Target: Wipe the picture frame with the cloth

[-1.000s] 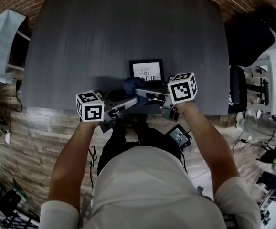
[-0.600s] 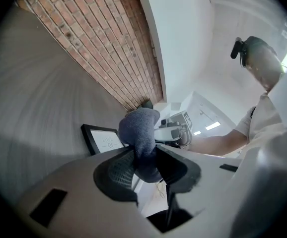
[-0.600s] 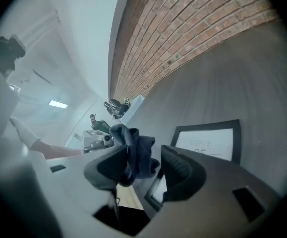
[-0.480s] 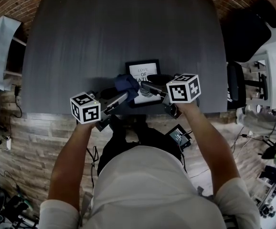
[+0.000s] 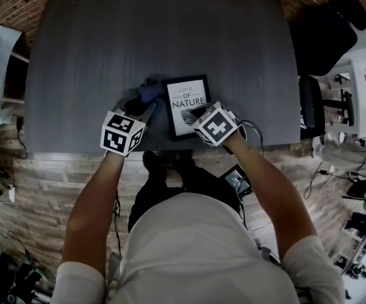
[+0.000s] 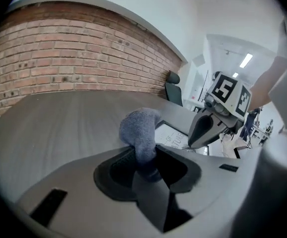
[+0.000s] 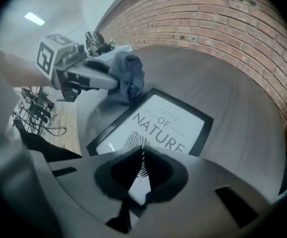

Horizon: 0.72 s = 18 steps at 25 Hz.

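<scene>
Left tool [image 6: 144, 155]: jaws about halfway in, having drawn closer within the last moment. The pads are clamped on a bunched blue-grey cloth [image 6: 139, 127]. The wad stands up out of the jaws, and most of it sticks out past the tips.

Right tool [image 7: 142, 155]: jaws have just been closing and now stand nearly together, with only a thin slit left. Nothing is between them. The slit shows the white face of the picture frame [image 7: 169, 127] directly below the tips. The tool points steeply down at the near part of the frame, over the leaf print. Contact with the glass cannot be told.

Cloth vs. frame: in the head view the cloth sits at the frame's far left corner, touching its black border. The left tool comes in from the near left. The right tool is at the frame's near right corner, so the frame lies between the two tools.

Frame: black border, white print, lying flat on the dark grey bench [image 5: 107, 43], close to the near edge.

Beyond the bench: a brick wall [image 6: 74, 58].
</scene>
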{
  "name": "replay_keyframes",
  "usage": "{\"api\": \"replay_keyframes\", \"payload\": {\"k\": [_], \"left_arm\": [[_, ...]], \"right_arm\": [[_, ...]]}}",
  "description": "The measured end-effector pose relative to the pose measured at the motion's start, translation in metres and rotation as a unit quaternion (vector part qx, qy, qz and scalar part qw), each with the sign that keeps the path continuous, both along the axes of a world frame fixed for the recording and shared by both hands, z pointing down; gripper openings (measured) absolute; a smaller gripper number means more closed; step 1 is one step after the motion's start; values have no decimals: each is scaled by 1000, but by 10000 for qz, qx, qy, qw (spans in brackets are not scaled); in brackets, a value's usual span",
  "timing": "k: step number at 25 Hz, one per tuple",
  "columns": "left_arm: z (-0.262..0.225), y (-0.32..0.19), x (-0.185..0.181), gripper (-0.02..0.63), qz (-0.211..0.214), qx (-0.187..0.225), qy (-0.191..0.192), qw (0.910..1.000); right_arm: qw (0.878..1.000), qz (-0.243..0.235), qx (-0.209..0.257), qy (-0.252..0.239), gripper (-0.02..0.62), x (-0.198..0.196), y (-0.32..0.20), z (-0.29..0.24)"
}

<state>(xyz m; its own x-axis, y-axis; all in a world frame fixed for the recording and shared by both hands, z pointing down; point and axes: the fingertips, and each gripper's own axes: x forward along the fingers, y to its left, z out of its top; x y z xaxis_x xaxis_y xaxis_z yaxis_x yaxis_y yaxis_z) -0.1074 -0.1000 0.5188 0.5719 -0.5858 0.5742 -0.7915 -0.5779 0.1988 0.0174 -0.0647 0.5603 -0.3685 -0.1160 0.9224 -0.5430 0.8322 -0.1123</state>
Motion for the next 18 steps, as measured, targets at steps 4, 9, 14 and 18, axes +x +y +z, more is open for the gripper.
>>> {"api": "replay_keyframes", "payload": {"k": [4,9,14,18], "left_arm": [[1,-18,1,122,26,151,-293,9995],[4,-41,-5,121,-80,305,-672,9972],[12,-55,-5,121,-205,409,-1122,9926],[13,-59,8,120,-57,413,-1025,9939]], "right_arm": [[9977,-391,254,482,24,-1,1,7],[9953,-567,114,777,24,-5,1,9],[9951,-580,101,796,23,-3,2,10],[9953,-556,104,787,23,-1,1,9]]}}
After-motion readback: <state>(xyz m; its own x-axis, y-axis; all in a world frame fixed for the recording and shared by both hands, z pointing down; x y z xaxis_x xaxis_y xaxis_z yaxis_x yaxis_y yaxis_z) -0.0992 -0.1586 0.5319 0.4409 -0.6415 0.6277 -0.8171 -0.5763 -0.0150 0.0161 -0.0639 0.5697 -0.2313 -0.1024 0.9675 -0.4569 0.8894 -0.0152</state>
